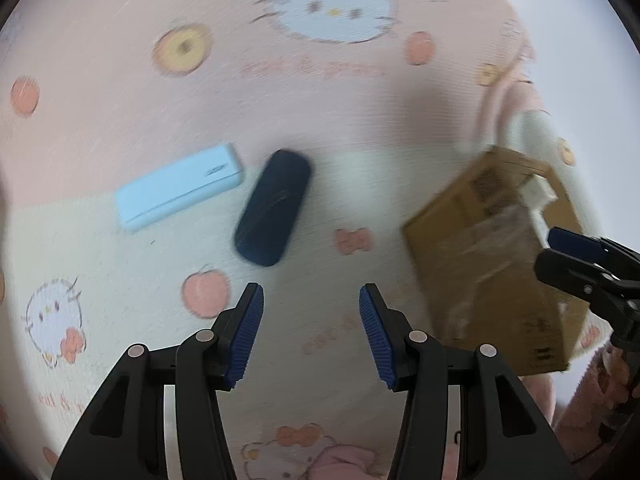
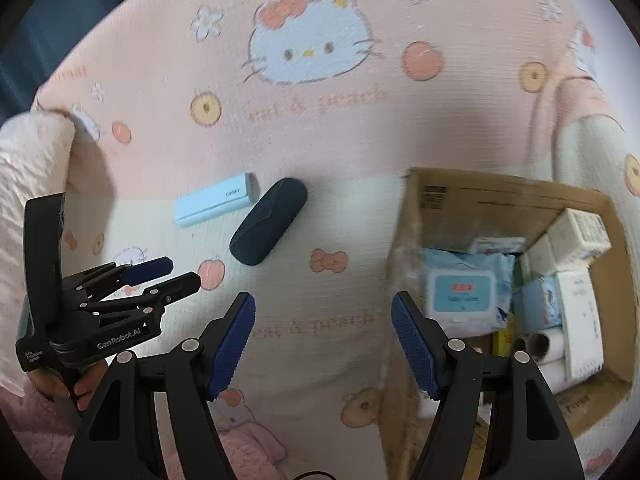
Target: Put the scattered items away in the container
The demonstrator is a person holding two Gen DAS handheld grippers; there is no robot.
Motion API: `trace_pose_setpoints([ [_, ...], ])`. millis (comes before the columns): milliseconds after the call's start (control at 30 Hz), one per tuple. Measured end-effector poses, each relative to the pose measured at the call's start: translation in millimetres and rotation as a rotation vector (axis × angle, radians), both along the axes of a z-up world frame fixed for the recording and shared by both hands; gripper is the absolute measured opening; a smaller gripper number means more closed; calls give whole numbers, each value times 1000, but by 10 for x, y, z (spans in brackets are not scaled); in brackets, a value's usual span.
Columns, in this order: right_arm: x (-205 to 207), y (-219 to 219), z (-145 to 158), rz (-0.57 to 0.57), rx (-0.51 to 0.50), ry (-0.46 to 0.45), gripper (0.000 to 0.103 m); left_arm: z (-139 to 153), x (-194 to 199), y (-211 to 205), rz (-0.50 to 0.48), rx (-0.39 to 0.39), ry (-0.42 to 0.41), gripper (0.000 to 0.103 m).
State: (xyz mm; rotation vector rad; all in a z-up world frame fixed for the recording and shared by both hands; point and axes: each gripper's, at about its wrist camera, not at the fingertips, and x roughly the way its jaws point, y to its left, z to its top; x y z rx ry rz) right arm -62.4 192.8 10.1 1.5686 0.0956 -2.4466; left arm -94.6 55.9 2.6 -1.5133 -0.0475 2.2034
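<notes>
A light blue oblong box (image 1: 180, 186) (image 2: 216, 200) and a dark navy glasses case (image 1: 274, 208) (image 2: 268, 226) lie side by side on the printed sheet. To their right stands an open cardboard box (image 1: 480, 240) (image 2: 500, 192) holding a wipes pack (image 2: 460, 292), white cartons and paper rolls. My left gripper (image 1: 311, 292) (image 2: 182, 274) hovers open just short of the glasses case, nothing between its fingers. My right gripper (image 2: 323, 300) (image 1: 550, 250) is open and empty beside the cardboard box's left wall.
The surface is a pink and cream sheet (image 2: 320, 128) printed with cats and peaches. A bunched pink quilt (image 2: 32, 160) rises at the left edge. A hand (image 2: 88, 384) grips the left tool's handle. Dark blue fabric (image 2: 60, 8) hangs beyond the far left corner.
</notes>
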Motion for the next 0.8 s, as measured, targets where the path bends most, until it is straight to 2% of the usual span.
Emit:
trace_pose_setpoints([
  [133, -113, -200, -174, 20, -3, -37, 69, -213, -140, -186, 53, 1, -30, 54],
  [333, -348, -390, -572, 11, 12, -102, 69, -602, -473, -407, 112, 49, -59, 54],
  [433, -461, -400, -761, -38, 20, -117, 69, -762, -577, -459, 133, 89, -85, 41],
  [500, -510, -413, -860, -62, 10, -123, 69, -860, -633, -468, 130, 120, -104, 23],
  [533, -534, -423, -914, -68, -4, -128, 69, -911, -660, -475, 140, 123, -117, 20],
  [600, -569, -457, -1004, -69, -21, -134, 69, -996, -718, -489, 166, 142, -139, 17],
  [700, -636, -487, -1133, -84, -55, -134, 69, -1097, -822, -523, 177, 223, -182, 17],
  [800, -726, -522, -1276, -113, -124, -154, 69, -1160, -932, -514, 181, 271, -196, 17],
])
